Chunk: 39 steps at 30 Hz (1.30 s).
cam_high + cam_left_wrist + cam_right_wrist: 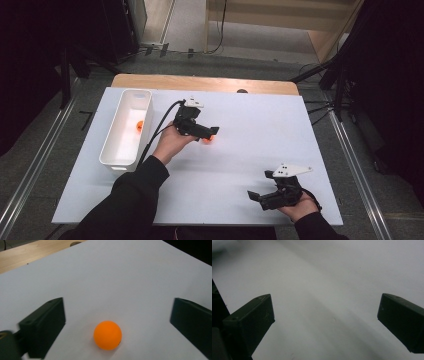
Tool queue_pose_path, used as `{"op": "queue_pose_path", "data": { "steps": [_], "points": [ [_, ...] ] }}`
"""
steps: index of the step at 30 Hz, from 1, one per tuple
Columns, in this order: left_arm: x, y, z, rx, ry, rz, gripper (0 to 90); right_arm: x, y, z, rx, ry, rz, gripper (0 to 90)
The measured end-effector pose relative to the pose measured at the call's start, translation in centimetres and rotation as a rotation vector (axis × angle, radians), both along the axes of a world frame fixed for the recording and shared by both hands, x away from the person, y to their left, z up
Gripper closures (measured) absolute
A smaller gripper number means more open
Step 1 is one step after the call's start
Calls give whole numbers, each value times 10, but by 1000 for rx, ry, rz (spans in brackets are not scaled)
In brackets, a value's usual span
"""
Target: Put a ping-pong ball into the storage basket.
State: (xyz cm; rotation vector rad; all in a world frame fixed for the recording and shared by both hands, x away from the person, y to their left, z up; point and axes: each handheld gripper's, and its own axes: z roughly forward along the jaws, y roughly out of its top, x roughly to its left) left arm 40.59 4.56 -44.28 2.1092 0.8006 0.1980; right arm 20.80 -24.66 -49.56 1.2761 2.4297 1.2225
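Left gripper (pixel 209 134) sits mid-worktop, held by the person's left hand (pixel 171 142), jaws pointing toward the right side of the white worktop (pixel 260 120). Jaws wide apart, nothing clamped. Small round orange plastic ball (pixel 107 335) lies on the worktop between the two jaws, clear of both, a bit nearer the left-hand jaw in the left gripper view. In the high view the same ball (pixel 208 139) peeks out just beside the jaw tips. Black cable trails from the gripper back along the sleeve.

White rectangular plastic bin (pixel 111 150) stands at the left of the worktop, long side running away from the person, well apart from the ball. A second small orange ball (pixel 140 125) lies inside it, near the far right wall.

Right gripper (pixel 254 196) rests low at the near right of the worktop in the person's right hand (pixel 300 205), grey three-cornered plate on top. Jaws spread apart, bare white surface between them in the right gripper view, nothing held.

Strip of light wooden table edge (pixel 200 82) shows beyond the white sheet.
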Motion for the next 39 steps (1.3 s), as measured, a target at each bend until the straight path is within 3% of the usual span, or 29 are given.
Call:
{"op": "queue_pose_path", "data": {
  "steps": [7,15,39],
  "points": [
    [2,-10,-5,11,-30,24,0,0,-1,0,-2,-8,0,0],
    [4,-13,-11,8,-31,55,0,0,-1,0,0,-8,0,0],
    [7,-15,-24,36,-39,33,0,0,-1,0,2,-3,-5,0]
  ]
}}
